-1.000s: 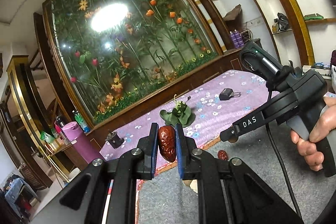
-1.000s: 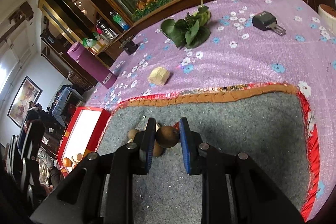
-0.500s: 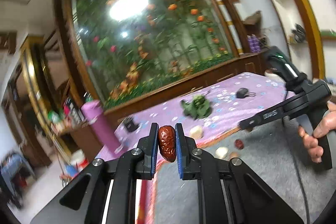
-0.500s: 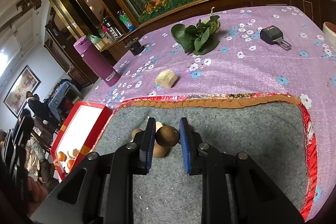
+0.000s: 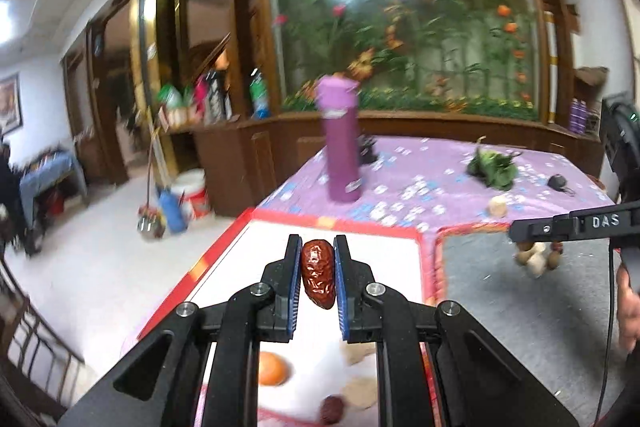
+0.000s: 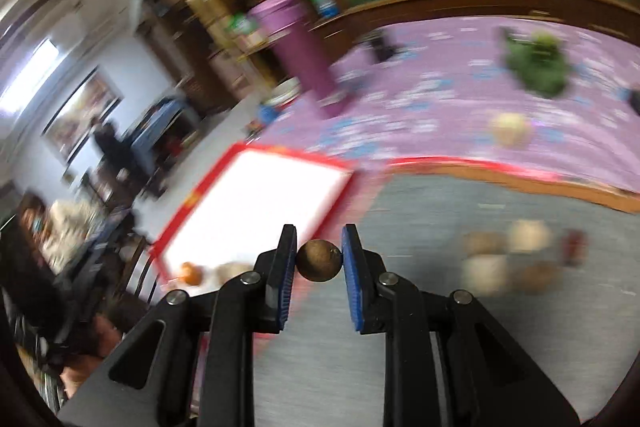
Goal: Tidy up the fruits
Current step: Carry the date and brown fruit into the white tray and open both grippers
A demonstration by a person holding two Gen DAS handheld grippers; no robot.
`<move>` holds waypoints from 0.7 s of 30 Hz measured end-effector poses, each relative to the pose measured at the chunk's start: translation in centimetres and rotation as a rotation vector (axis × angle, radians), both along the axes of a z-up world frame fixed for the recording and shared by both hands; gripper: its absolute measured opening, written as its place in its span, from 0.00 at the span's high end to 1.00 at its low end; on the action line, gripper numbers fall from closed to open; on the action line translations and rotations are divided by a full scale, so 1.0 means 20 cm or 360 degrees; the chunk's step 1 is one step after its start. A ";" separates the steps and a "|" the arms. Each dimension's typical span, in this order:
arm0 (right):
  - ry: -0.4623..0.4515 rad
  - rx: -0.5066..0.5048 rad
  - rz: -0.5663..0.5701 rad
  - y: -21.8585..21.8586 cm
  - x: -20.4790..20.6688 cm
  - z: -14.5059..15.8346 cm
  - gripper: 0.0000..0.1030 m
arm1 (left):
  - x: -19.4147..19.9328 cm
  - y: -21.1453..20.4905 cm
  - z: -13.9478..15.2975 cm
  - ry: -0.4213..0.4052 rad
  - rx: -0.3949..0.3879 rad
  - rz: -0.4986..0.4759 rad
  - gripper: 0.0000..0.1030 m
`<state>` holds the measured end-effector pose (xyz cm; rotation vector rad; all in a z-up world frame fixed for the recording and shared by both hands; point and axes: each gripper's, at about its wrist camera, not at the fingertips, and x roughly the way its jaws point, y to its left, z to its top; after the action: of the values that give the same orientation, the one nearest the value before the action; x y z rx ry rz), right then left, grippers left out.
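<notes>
- While the left gripper [image 5: 317, 267] hangs over the white tray with a red rim [image 5: 224, 245], its jaws are clamped on a wrinkled dark-red oblong date [image 5: 317, 273], held upright between the blue pads.
- Below that gripper, its black frame partly covers fruit lying in the tray: a round orange fruit [image 5: 272, 367], a dark-red piece [image 5: 332, 409] and two pale lumps [image 5: 360, 389] too blurred to name.
- To the right, on the grey felt mat [image 5: 520, 327], a small cluster of brown and pale fruits [image 5: 536, 259] lies partly behind the black bar marked DAS; only the edge of the person's hand [image 5: 628, 307] shows at the frame border.
- From the right wrist view, the right gripper [image 6: 319, 259] has its jaws closed on a round brown fruit [image 6: 319, 260], seen against the near corner of the tray and the mat edge; whether it is above the tray or the mat cannot be told.
- Heavy motion blur smears this view: the mat's fruit cluster is only soft blobs.
- Farther back on the purple flowered bench cloth [image 5: 420, 183] stand a tall purple bottle [image 5: 340, 143] and a bunch of green leaves [image 5: 494, 169], with a pale lump [image 5: 498, 206] near the mat's border.
</notes>
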<state>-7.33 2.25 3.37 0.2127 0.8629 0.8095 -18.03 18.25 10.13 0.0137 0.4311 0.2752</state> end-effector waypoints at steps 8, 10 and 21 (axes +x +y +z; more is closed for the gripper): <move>0.0069 -0.0112 0.0209 0.57 -0.12 -0.09 0.76 | 0.02 0.23 -0.14 0.0172 -0.0110 0.0112 0.87; 0.0097 -0.0157 0.0221 0.65 -0.13 -0.13 0.76 | 0.02 0.26 -0.16 0.0193 -0.0127 0.0109 0.87; 0.0050 -0.0196 0.0163 0.62 -0.16 -0.05 0.53 | -0.01 0.30 -0.21 0.0283 -0.0162 0.0171 0.23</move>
<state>-10.44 14.69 2.39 0.0737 0.9562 0.8470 -18.23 24.28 5.84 -0.0851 0.6232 0.3589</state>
